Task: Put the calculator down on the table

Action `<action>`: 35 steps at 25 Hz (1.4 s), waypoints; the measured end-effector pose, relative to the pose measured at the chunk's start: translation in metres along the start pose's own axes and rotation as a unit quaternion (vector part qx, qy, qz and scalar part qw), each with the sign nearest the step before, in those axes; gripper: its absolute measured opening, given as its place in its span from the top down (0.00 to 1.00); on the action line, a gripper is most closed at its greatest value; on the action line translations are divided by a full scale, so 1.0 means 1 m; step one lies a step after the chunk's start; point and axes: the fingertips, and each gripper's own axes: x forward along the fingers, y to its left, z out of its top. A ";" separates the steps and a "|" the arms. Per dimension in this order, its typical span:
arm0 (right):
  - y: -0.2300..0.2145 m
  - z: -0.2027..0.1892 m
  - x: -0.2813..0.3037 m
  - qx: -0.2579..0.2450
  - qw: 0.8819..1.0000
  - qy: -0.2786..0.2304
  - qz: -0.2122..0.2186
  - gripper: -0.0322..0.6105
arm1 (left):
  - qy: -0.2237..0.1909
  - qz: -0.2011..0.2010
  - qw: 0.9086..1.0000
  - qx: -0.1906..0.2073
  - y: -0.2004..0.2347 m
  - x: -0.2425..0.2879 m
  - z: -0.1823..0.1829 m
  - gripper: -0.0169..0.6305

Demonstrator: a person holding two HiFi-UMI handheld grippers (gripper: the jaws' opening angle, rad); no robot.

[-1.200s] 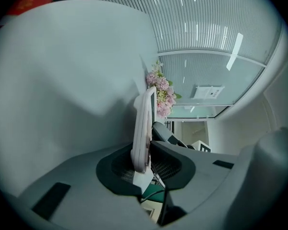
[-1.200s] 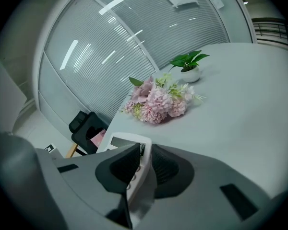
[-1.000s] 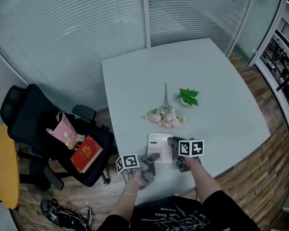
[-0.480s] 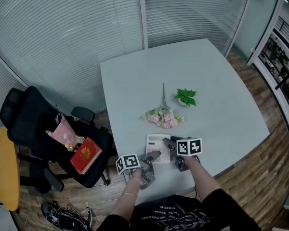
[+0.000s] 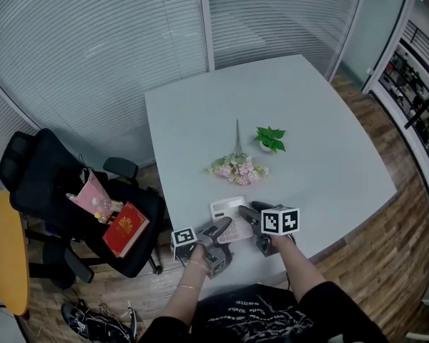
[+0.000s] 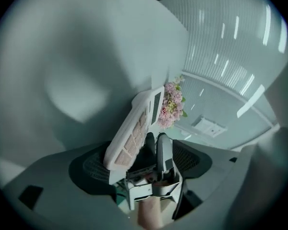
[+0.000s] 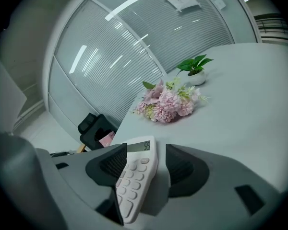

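The white, slab-shaped plastic calculator [image 5: 229, 217] [image 6: 134, 128] [image 7: 137, 176] sits close to the near edge of the pale grey surface [image 5: 314, 113], toward its near-left corner, display end pointing to the far edge. The display shows digits in the right gripper view. Whether it lies fully flat I cannot tell.

The left tool [image 5: 222, 229] [image 6: 143, 150] reaches in from the near edge on the calculator's left. Its jaws have just been opening and now stand wide apart; the calculator's near end is between them, against one pad and free of the other. The right tool [image 5: 252, 227] [image 7: 146, 164] comes in from the calculator's right. Its jaws have also just been opening and stand wide, with the calculator between them, next to the left pad, and a gap to the right pad. Neither tool clamps it.

Beyond the calculator, toward the middle of the surface, lies a bunch of pale pink artificial flowers [image 5: 237, 168] [image 6: 172, 104] [image 7: 168, 102], near but apart from it. Just past that stands a small green plant in a white pot [image 5: 270, 140] [image 7: 194, 71]. Broad bare surface runs from these to the far and right edges.

Off the left edge, on the wood floor, stands a black office chair [image 5: 43, 170] carrying a red book [image 5: 126, 229].
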 end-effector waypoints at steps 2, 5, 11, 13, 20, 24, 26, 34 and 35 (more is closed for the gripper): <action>0.000 -0.002 -0.006 0.006 1.000 -0.007 0.000 0.55 | 0.007 -0.032 0.997 -0.070 0.002 -0.002 -0.005 0.37; -0.001 -0.003 -0.014 0.013 1.000 -0.018 0.000 0.55 | 0.013 -0.057 0.990 -0.128 0.014 -0.006 -0.005 0.37; -0.004 -0.010 -0.026 0.027 0.999 -0.032 -0.003 0.55 | 0.034 -0.055 0.992 -0.111 0.023 -0.017 -0.022 0.37; -0.003 -0.015 -0.030 0.027 0.999 -0.033 -0.002 0.54 | 0.032 -0.058 0.992 -0.109 0.025 -0.019 -0.026 0.37; 0.016 -0.038 -0.058 0.001 0.999 -0.038 0.008 0.55 | 0.024 -0.065 0.994 -0.084 0.026 -0.030 -0.045 0.37; 0.027 -0.054 -0.080 -0.007 0.999 -0.046 0.012 0.55 | 0.021 -0.071 0.995 -0.065 0.032 -0.037 -0.061 0.37; 0.032 -0.064 -0.093 -0.010 0.999 -0.050 0.016 0.55 | 0.019 -0.074 0.995 -0.058 0.037 -0.041 -0.072 0.37; 0.052 -0.123 -0.132 -0.043 0.999 -0.021 0.026 0.55 | 0.021 -0.062 0.997 0.040 0.060 -0.053 -0.126 0.38; 0.053 -0.132 -0.136 -0.046 0.998 -0.015 0.026 0.55 | 0.021 -0.058 0.997 0.048 0.065 -0.054 -0.133 0.38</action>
